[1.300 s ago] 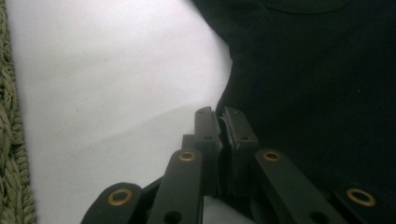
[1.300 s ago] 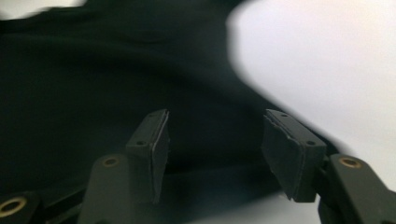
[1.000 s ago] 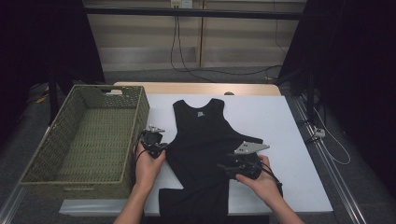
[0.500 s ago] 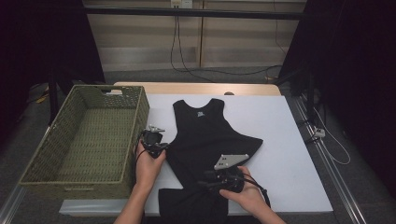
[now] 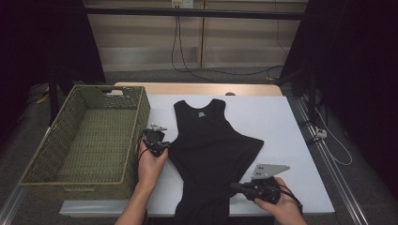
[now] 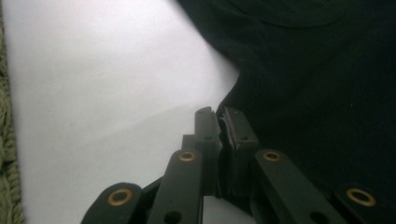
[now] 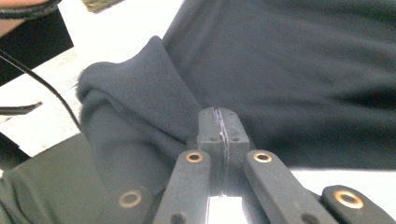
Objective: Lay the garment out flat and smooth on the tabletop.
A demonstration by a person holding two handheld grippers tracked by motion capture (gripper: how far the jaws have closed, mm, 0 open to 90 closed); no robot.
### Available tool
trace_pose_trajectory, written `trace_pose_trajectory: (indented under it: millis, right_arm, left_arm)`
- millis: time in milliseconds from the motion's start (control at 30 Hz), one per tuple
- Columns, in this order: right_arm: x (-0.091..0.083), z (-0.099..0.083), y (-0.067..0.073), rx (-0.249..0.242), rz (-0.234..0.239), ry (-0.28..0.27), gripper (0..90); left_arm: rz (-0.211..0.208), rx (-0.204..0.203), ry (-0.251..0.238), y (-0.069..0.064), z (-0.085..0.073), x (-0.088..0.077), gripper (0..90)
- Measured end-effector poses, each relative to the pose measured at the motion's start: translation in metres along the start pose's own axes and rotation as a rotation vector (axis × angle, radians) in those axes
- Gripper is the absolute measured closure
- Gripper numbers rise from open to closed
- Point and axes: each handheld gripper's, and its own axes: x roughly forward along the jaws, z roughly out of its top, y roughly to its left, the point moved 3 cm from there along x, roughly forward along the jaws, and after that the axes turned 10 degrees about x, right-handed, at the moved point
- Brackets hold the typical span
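Black top (image 5: 211, 145) lies flat mid-table (image 5: 291, 122), neck toward the far edge, hem over the near edge. Left gripper (image 5: 162, 149) pinches the top's left edge, just beside the basket (image 5: 84, 136). Right gripper (image 5: 233, 186), near the near edge, has just been closing; jaws now clamp a fold of the top's right side.

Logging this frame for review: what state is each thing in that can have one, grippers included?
black tank top: spread on the white table, neck at the far end, its near part bunched and hanging over the near edge.
left gripper: shut on the tank top's edge.
right gripper: jaws just closing, now together against a bunched fold; whether cloth is pinched cannot be told.
woven basket: upright, empty, beside the table.
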Motion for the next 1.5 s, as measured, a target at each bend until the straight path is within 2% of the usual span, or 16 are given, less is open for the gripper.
trace_pose_trajectory:
  millis: [67, 133, 200, 267, 300, 433, 600, 667, 700, 867, 967, 1100, 1167, 1233, 1400, 1500]
  right_arm:
    - [-0.014, -0.006, -0.009, 0.009, -0.056, -0.015, 90.0]
    - [-0.03, -0.011, -0.023, 0.045, -0.106, -0.048, 90.0]
    - [-0.042, -0.016, -0.034, 0.049, -0.151, -0.045, 90.0]
    - [-0.055, -0.024, -0.049, 0.063, -0.23, -0.043, 90.0]
    - [-0.062, -0.028, -0.056, 0.096, -0.266, -0.051, 90.0]
    - [-0.08, -0.034, -0.083, 0.167, -0.404, -0.101, 90.0]
    - [-0.077, -0.025, -0.1, 0.169, -0.446, -0.117, 89.4]
    - [-0.072, -0.021, -0.104, 0.182, -0.461, -0.129, 79.7]
    - [-0.071, -0.02, -0.104, 0.181, -0.477, -0.128, 79.1]
    - [-0.062, -0.005, -0.094, 0.167, -0.403, -0.163, 61.1]
    - [-0.046, 0.006, -0.084, 0.168, -0.34, -0.178, 53.7]
    - [-0.022, 0.015, -0.059, 0.1, -0.239, -0.138, 48.8]
    - [-0.009, 0.018, -0.047, 0.06, -0.208, -0.113, 47.8]
    - [0.002, 0.021, -0.04, 0.032, -0.191, -0.097, 46.9]
    - [0.025, 0.029, -0.035, 0.015, -0.173, -0.068, 45.7]
    - [0.035, 0.03, -0.03, -0.007, -0.151, -0.053, 45.5]
  left_arm:
    - [0.01, 0.002, 0.007, 0.0, 0.001, 0.002, 85.3]
    - [0.019, 0.009, 0.008, 0.0, 0.001, 0.003, 85.3]
    - [0.02, 0.011, 0.017, 0.001, 0.002, 0.002, 85.3]
    - [0.026, 0.016, 0.014, 0.003, 0.002, 0.002, 85.3]
    - [0.026, -0.001, 0.012, 0.002, 0.003, 0.002, 85.3]
    - [0.051, 0.008, 0.004, 0.005, 0.004, 0.003, 85.3]
    - [0.074, 0.021, -0.03, 0.006, 0.008, 0.001, 85.2]
    - [0.061, 0.022, -0.033, 0.005, 0.008, 0.002, 83.0]
    - [0.064, 0.015, -0.036, 0.005, 0.007, 0.003, 79.6]
    - [0.05, -0.01, -0.069, 0.003, 0.006, -0.002, 42.1]
    - [0.004, -0.036, -0.086, -0.002, 0.003, -0.007, 33.2]
    - [-0.023, -0.031, -0.086, -0.009, -0.002, -0.014, 28.9]
    - [-0.015, -0.024, -0.084, -0.011, -0.005, -0.017, 27.1]
    - [-0.023, -0.024, -0.084, -0.012, -0.008, -0.021, 26.5]
    - [-0.032, -0.01, -0.076, -0.018, -0.016, -0.028, 25.4]
    - [-0.067, 0.003, -0.072, -0.027, -0.02, -0.031, 27.1]
